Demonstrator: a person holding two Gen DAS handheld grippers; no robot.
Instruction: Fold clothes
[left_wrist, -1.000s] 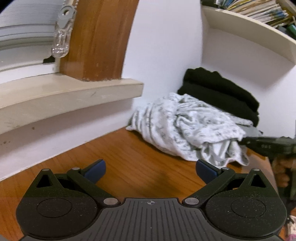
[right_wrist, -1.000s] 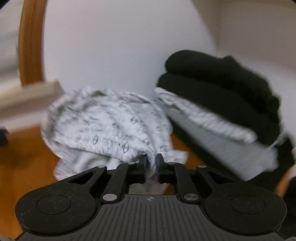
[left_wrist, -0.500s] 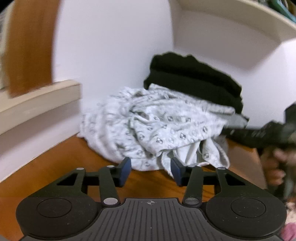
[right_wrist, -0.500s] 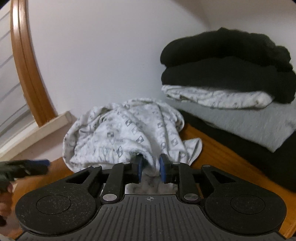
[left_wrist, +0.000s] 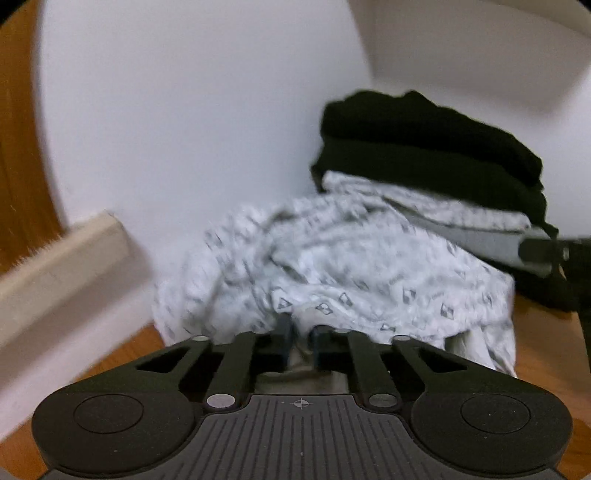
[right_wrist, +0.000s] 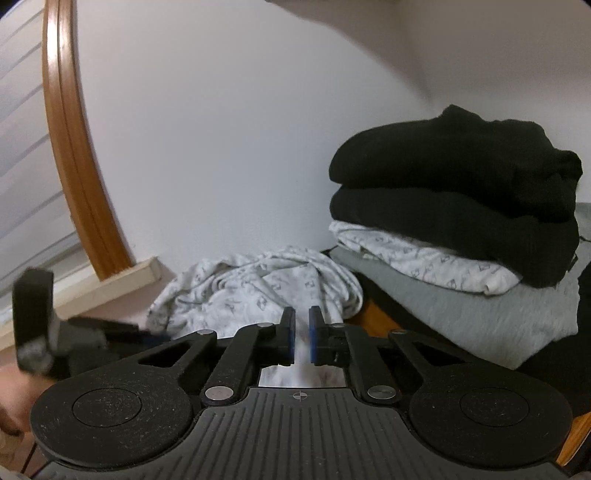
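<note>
Garment (left_wrist: 332, 273): white, thin and soft, printed with small grey diamonds; lies in a rumpled heap on the table against the wall, just left of the stack; seen also from the right wrist (right_wrist: 258, 291).
Left tongs (left_wrist: 300, 341): black linkage arms with blue pads; jaws have just been closing and are now clenched on a fold of the garment's near hem, cloth showing between the pads.
Right tongs (right_wrist: 301, 332): same build, flat blue pads; jaws have just been closing and pinch a pale strip of the garment between them, which runs down under the fingers.
Stack (right_wrist: 461, 236): folded clothes at right; two thick, fuzzy black knits on top, a diamond-print white piece below them, a grey fleecy piece under that, dark cloth at the bottom.
Table (left_wrist: 546, 354): smooth orange-brown wood.
Wall (right_wrist: 221, 147): plain white, matte.
Sill (left_wrist: 62, 266): pale beige ledge, squared edge, at left.
Frame (right_wrist: 77, 155): glossy brown wood moulding, bowed by the lens.
Left view: blurred, fine detail of the print is soft.
Hand (right_wrist: 11, 402): partly visible at the lower left edge of the right view, behind the other tool's dark body.
</note>
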